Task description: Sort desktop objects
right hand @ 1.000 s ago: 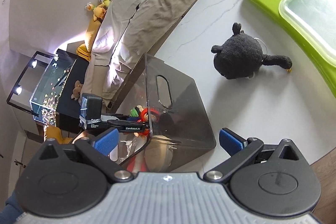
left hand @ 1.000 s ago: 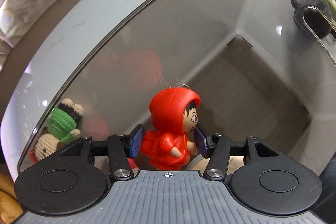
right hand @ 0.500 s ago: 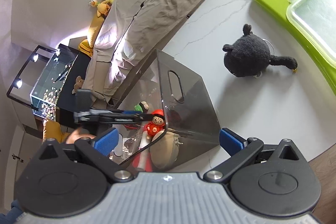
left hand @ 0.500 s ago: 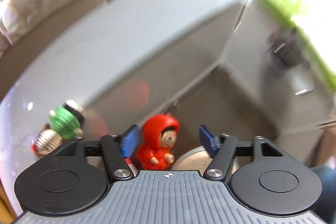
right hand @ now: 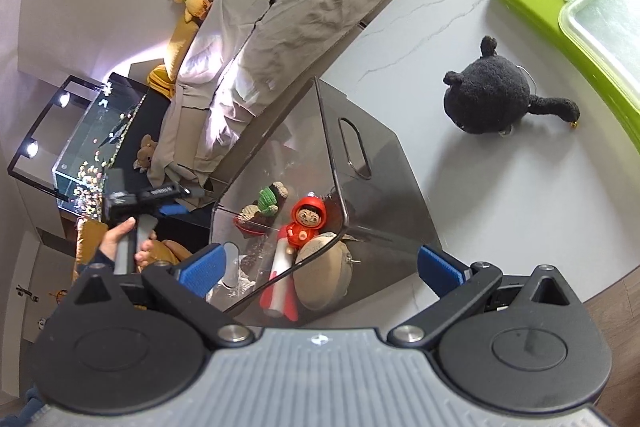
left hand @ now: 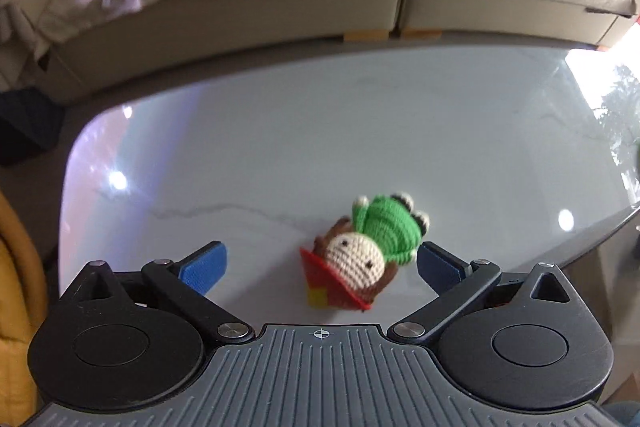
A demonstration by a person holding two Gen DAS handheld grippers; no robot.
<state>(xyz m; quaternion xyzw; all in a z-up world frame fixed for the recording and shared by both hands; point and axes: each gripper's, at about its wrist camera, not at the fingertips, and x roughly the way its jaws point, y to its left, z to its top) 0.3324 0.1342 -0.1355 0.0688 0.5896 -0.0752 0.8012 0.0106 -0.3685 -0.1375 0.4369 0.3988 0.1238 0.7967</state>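
The red-hooded plastic figurine (right hand: 305,223) lies in the smoky clear acrylic bin (right hand: 376,195), the crocheted green-capped doll (left hand: 370,247) near the desk's corner and the black plush toy (right hand: 490,103) by its far edge remain, the left gripper (left hand: 320,265) is opening on nothing, and the right gripper (right hand: 320,267) is spread empty.

No readable text anywhere; the white lettering on the left hand-held gripper (right hand: 170,201) is too blurred.

- Left gripper (left hand: 320,265): blue pads on black linkage arms, silver pivot screws, ribbed grey body with a small crosshair mark
- Right gripper (right hand: 320,267): same build
- Hand (right hand: 120,241): dark blue sleeve cuff
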